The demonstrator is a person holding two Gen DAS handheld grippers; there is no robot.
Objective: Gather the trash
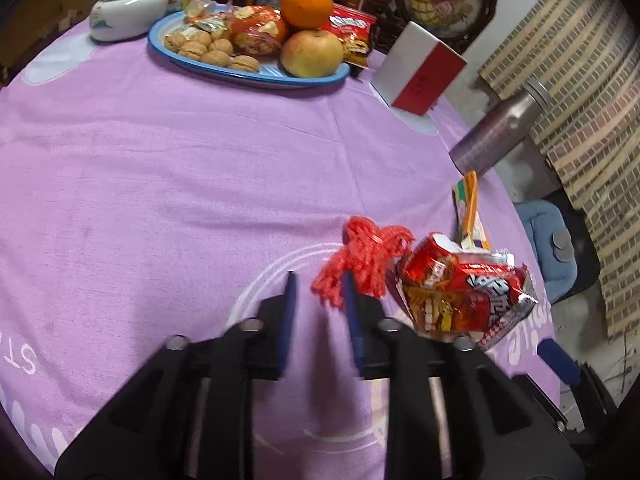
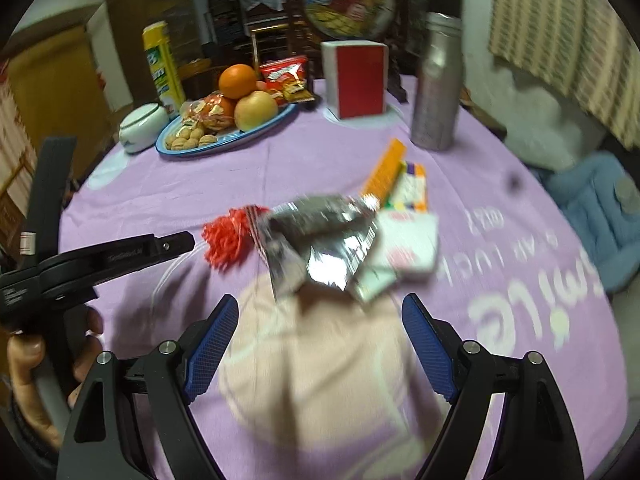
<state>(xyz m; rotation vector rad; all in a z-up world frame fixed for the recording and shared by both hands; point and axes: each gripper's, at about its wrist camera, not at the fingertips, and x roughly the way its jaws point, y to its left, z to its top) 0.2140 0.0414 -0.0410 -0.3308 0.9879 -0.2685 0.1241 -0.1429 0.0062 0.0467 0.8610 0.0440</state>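
A pile of trash lies on the purple tablecloth (image 1: pixel 160 184). It holds a red mesh net (image 1: pixel 364 264), a crumpled red snack wrapper (image 1: pixel 464 300) and a flattened orange-and-white carton (image 1: pixel 470 208). My left gripper (image 1: pixel 320 284) is open with nothing between its fingers, and its right fingertip is at the near edge of the net. In the right wrist view the wrapper (image 2: pixel 320 240) shows its silver inside, with the net (image 2: pixel 224 240) to its left, the carton (image 2: pixel 400 184) behind it and a white paper pack (image 2: pixel 412 248) beside it. My right gripper (image 2: pixel 320 300) stands wide open just short of the wrapper.
At the back stand a blue plate (image 1: pixel 256 76) of walnuts, fruit and snack packs, a white ceramic jar (image 1: pixel 128 10), a red-and-white box (image 1: pixel 420 68) and a metal bottle (image 1: pixel 496 132). A blue cushioned seat (image 2: pixel 596 216) sits past the table's right edge. A hand (image 2: pixel 28 360) holds the left gripper (image 2: pixel 180 242).
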